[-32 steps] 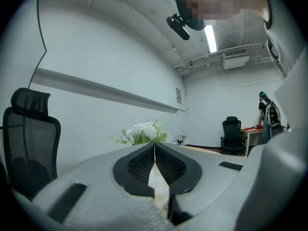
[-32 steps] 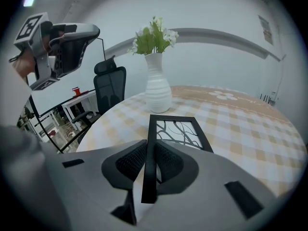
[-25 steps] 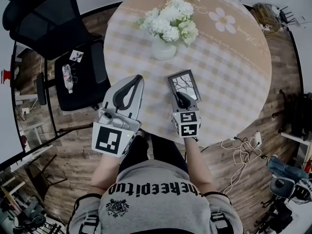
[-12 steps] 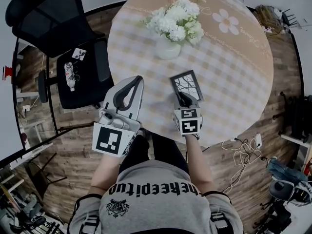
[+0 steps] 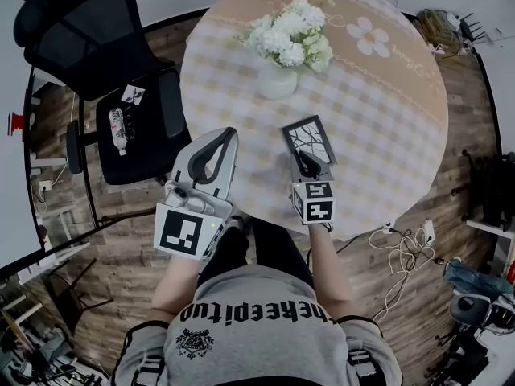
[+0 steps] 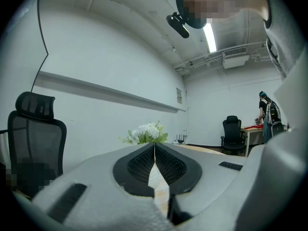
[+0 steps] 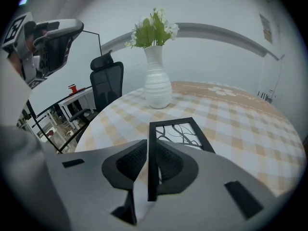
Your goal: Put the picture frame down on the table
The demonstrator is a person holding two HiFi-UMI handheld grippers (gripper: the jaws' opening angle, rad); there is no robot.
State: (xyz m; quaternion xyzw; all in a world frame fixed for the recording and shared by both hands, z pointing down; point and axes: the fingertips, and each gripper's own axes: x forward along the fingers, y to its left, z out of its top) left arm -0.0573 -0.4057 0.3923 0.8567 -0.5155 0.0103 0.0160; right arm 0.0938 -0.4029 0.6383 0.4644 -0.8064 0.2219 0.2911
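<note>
Checked desk (image 5: 386, 119): frame (image 5: 308, 140) lies low at its 6 o'clock side. Right hand-held gripper (image 5: 306, 163) clamps the frame's near rail. Left hand-held gripper (image 5: 226, 135) is closed and empty. Frame looks light, stiff, probably glazed: hold the rail, lower gently.

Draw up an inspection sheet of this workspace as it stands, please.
Surface: round table under a checked cloth.
Job's things: picture frame gripped by its near edge, roughly flat and low; contact with the table unclear.
Clutter: white vase of flowers beyond the frame.
Grippers: right gripper shut on the frame; left gripper shut, empty, at the table's edge.
Cables: loose cables on the floor at right.
Surroundings: black office chair; bottle on a seat.
</note>
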